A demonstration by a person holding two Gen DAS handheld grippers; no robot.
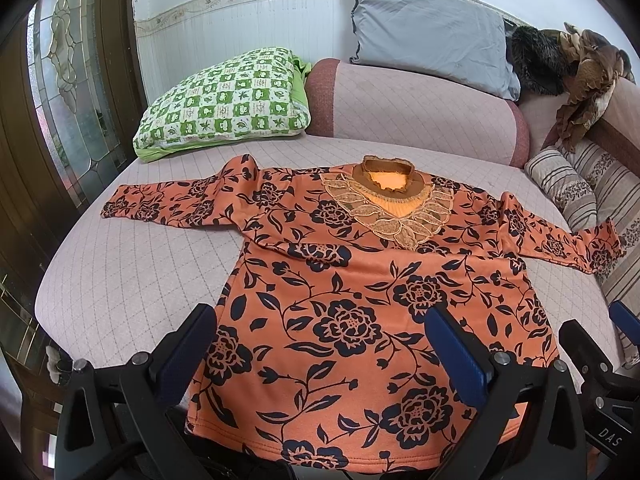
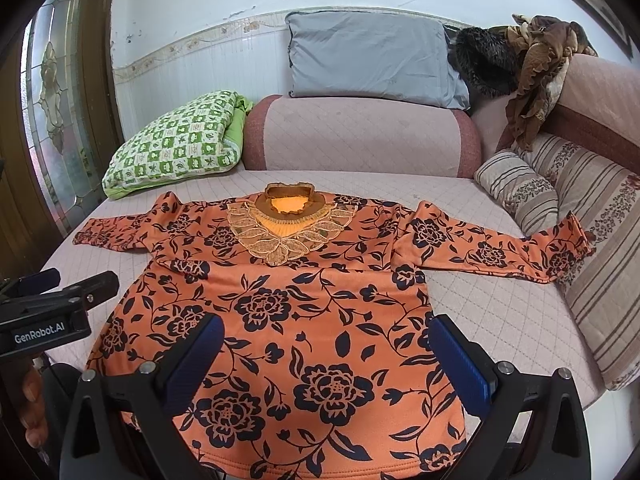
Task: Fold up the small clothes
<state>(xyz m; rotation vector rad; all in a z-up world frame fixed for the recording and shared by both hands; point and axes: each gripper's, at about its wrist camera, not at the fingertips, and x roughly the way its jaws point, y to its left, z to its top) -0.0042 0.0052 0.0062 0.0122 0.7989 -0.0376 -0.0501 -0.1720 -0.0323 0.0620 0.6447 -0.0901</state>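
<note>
Left wrist view: pink quilted sofa seat [image 1: 120, 272] carries orange floral top [image 1: 352, 280], laid flat, face up, collar to backrest, both sleeves spread out. Green checked pillow [image 1: 224, 104] and grey cushion [image 1: 432, 36] behind, apart from garment. Left gripper [image 1: 320, 340] over hem, fingers wide apart, holding nothing. Right gripper [image 2: 326, 354] likewise over hem, spread, empty.

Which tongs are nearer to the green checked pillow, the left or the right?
Left. The left tongs hover over the shirt's hem on the green checked pillow's side; the right tongs hover farther toward the striped cushion.
</note>
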